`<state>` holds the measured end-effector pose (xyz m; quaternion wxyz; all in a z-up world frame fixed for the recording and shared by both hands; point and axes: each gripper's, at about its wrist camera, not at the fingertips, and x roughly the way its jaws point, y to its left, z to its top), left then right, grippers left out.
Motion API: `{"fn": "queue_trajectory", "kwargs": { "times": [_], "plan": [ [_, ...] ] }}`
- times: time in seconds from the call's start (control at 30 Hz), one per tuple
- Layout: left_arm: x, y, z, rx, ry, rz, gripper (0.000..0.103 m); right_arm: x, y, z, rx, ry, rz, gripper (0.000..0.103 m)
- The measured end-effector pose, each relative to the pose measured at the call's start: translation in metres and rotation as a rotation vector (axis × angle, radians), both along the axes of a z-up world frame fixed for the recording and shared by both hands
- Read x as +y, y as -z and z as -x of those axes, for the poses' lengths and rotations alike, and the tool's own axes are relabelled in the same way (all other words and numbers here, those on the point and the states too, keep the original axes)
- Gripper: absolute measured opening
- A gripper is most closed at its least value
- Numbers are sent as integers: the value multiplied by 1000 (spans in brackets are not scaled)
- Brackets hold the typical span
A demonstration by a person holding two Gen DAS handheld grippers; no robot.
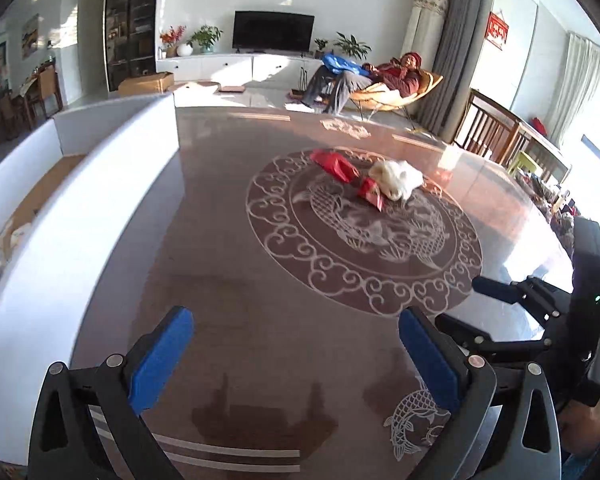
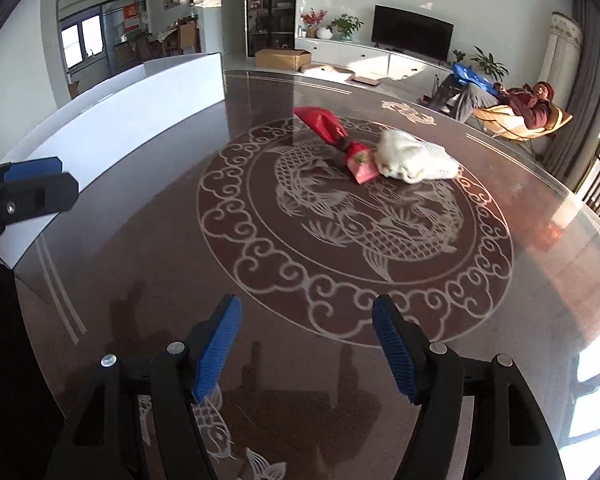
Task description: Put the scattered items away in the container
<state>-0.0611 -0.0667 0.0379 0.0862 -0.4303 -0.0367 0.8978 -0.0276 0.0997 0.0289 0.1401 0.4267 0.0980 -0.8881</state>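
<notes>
Both my grippers, left and right, hang released and empty over a glossy fish-patterned table, living room beyond.

Contents of the white container mostly behind its wall.

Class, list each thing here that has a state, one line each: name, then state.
Left claw: open, empty.
Right claw: open, empty.
Crumpled red plastic bag: lying on the table.
White cloth bundle: on the table, touching the bag.
White-walled cardboard box: open-topped.
</notes>
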Motion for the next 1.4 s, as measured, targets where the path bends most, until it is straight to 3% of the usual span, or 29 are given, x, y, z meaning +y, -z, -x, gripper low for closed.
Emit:
{"fn": "queue_trajectory", "kwargs": {
  "times": [0.1, 0.23, 0.43, 0.63, 1.4],
  "plan": [
    [18, 33, 4, -60, 39, 29, 103, 24, 10, -3, -21, 50, -11, 69],
    [16, 46, 5, -43, 43, 47, 103, 24, 19, -3, -22, 74, -5, 69],
    [9, 53, 12, -48, -1, 48, 103, 5, 29, 8, -26, 106, 63, 77],
    [20, 58, 13, -62, 2, 148, 103, -2, 29, 11, -31, 93, 48, 81],
    [19, 57, 12, -62, -1, 149, 103, -3, 28, 11, -31, 93, 47, 82]
  ]
}}
